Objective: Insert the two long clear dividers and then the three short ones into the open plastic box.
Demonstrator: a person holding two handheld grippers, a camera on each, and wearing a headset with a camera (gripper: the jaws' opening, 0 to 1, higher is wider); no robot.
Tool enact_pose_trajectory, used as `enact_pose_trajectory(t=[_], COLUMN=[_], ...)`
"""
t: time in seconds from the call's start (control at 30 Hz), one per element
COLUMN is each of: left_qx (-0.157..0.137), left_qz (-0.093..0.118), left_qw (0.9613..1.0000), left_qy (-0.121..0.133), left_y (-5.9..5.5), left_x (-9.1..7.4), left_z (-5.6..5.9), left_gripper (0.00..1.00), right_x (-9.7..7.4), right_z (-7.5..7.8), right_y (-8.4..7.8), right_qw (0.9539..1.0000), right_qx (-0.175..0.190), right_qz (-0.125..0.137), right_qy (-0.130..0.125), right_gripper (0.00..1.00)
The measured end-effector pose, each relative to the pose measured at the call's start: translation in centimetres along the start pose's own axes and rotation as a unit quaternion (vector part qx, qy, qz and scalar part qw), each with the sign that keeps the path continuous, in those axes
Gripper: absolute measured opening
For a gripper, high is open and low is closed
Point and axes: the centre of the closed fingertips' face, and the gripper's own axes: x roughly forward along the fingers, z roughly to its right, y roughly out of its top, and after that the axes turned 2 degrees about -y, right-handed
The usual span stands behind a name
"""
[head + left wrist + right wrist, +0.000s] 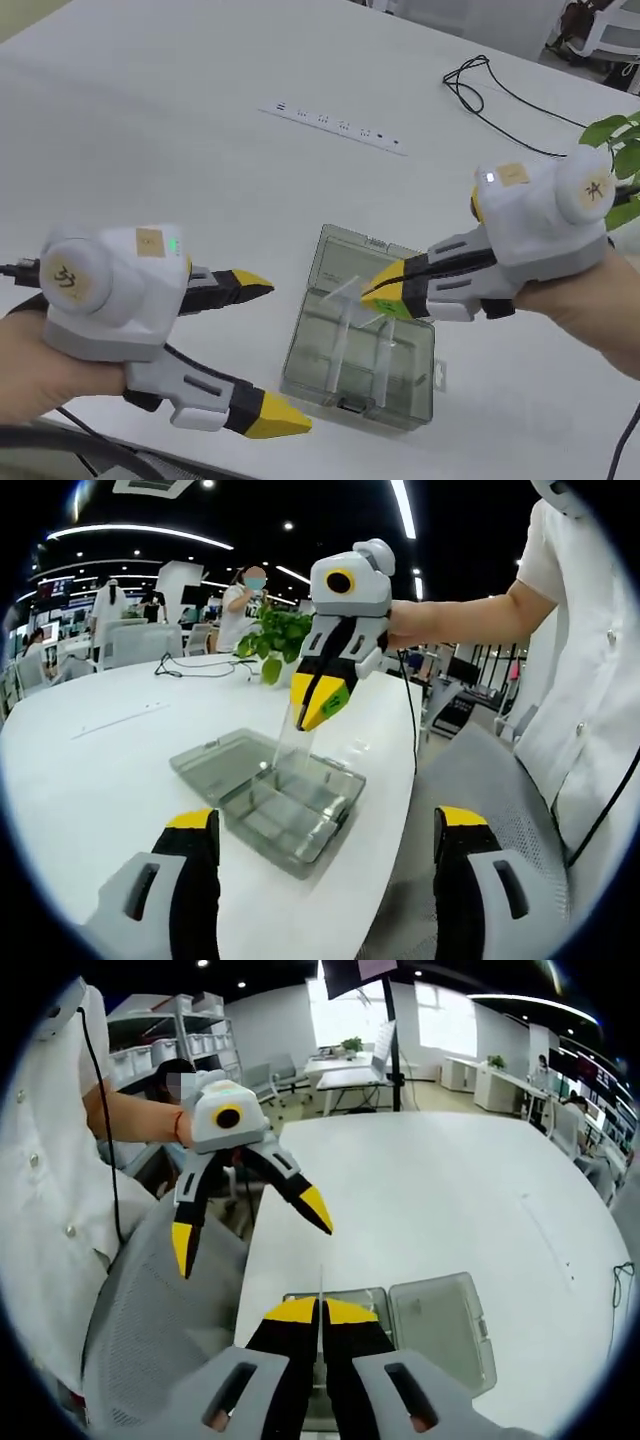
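The open grey-clear plastic box (415, 400) lies near the table's front edge, its lid (345, 255) folded back flat. Two clear dividers (338, 355) stand lengthwise inside it. My right gripper (385, 297) hangs just above the box, shut on a clear divider (350, 292) that points down into it. The left gripper view shows that divider (290, 742) under the right gripper (322, 702), over the box (265, 805). In the right gripper view the divider (321, 1282) is a thin edge between the shut jaws. My left gripper (265, 350) stands open and empty, left of the box.
A white power strip (335, 125) lies across the middle of the table and a black cable (490, 95) loops at the back right. Green plant leaves (620, 135) sit at the right edge. The table's front edge runs just below the box.
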Motion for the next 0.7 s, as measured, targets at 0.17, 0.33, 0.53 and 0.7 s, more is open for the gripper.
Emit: enact_pose_trajectory(t=[0.17,0.33,0.53,0.7], left_qx=[-0.006,-0.008,-0.01,-0.013], left_qz=[-0.004,-0.006,-0.007,-0.005], left_qw=[1.0,0.9999,0.9999,0.9999], left_qy=[0.0,0.001,0.0,0.001], left_y=[-0.4,-0.6,-0.8,-0.8], left_x=[0.0,0.0,0.0,0.1], left_z=[-0.2,-0.4,-0.6,-0.7], left_gripper=[0.96,1.0,1.0,1.0], right_x=[1.5,2.4,2.8,2.9], right_z=[0.6,0.9,1.1,1.1], right_y=[-1.1,-1.9,-2.4,-2.6], right_qw=[1.0,0.9999,0.9998,0.9997], right_qx=[0.006,0.007,0.01,0.011], right_qz=[-0.003,-0.011,-0.017,-0.02], right_qy=[-0.002,-0.004,0.0,0.002], right_gripper=[0.03,0.03,0.03,0.03])
